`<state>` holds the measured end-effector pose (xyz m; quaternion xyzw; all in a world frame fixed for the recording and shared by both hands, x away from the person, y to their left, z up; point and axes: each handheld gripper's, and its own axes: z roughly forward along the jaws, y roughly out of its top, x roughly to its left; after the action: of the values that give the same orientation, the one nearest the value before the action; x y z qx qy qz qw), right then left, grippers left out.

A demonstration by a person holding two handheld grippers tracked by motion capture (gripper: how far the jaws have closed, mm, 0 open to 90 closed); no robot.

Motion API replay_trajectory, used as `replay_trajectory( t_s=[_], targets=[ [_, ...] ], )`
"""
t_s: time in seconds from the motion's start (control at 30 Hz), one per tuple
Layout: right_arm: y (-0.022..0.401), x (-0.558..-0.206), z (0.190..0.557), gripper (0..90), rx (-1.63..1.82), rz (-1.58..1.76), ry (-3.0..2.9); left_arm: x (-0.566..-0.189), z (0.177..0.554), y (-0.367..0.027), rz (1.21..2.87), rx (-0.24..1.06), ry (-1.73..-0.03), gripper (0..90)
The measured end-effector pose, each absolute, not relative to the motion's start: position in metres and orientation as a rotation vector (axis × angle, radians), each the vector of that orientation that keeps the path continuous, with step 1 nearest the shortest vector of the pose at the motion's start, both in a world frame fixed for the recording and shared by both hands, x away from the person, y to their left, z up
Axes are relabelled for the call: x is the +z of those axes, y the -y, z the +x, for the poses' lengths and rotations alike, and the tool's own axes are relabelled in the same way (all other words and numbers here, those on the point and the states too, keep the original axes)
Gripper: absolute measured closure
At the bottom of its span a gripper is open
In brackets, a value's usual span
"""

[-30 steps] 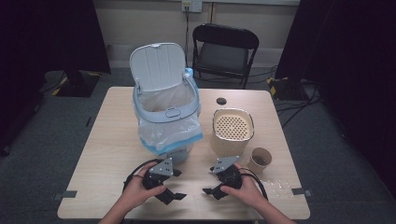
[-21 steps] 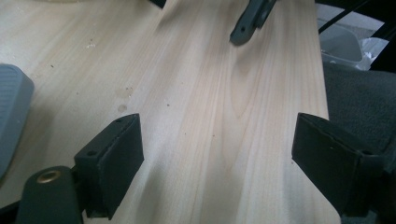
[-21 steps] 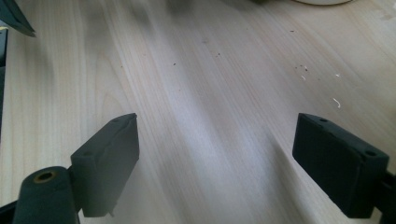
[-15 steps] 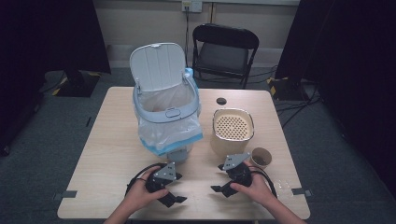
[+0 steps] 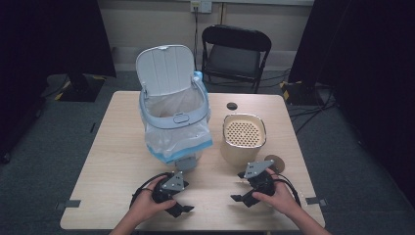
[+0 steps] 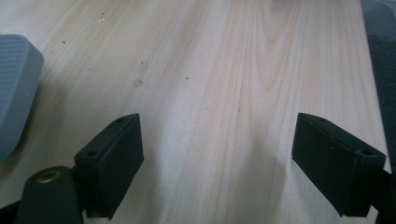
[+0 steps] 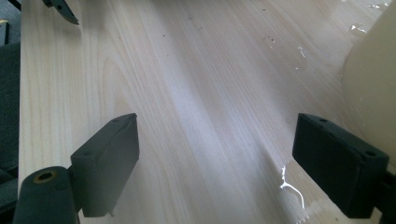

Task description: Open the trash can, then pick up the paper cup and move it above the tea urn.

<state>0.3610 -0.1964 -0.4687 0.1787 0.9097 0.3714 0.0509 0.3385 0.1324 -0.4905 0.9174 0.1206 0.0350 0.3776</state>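
1. Near the front edge of the pale wooden worktop (image 5: pixel 112 161), both hands lie low; left tool (image 5: pixel 180 209) and right tool (image 5: pixel 242 187) gape, holding nothing.
2. Just beside the right tool, the cream plastic bin with a holed lid (image 5: pixel 243 139) stands upright.

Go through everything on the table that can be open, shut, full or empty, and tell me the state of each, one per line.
Bin: upright, lid flipped open, plastic bag lining it and hanging over the rim.
Cream container: upright, perforated top in place.
Paper cup: upright beside the container, partly hidden by the right tool.
Left tool: open, nothing between its jaws.
Right tool: open, nothing between its jaws.
Folding chair: unfolded, seat empty.
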Motion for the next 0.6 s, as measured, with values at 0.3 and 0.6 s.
replay_trajectory(
  t_s=[0.3, 0.6],
  targets=[
    [0.215, -0.467, 0.359, 17.3, 1.146, 0.571, -2.761, -0.497, 0.338, -0.137, 2.329, 0.125, -0.313, 15.7],
    [0.226, -0.467, 0.349, 14.7, 1.162, 0.548, -2.798, -0.499, 0.338, -0.140, 2.314, 0.119, -0.317, 14.9]
  ],
)
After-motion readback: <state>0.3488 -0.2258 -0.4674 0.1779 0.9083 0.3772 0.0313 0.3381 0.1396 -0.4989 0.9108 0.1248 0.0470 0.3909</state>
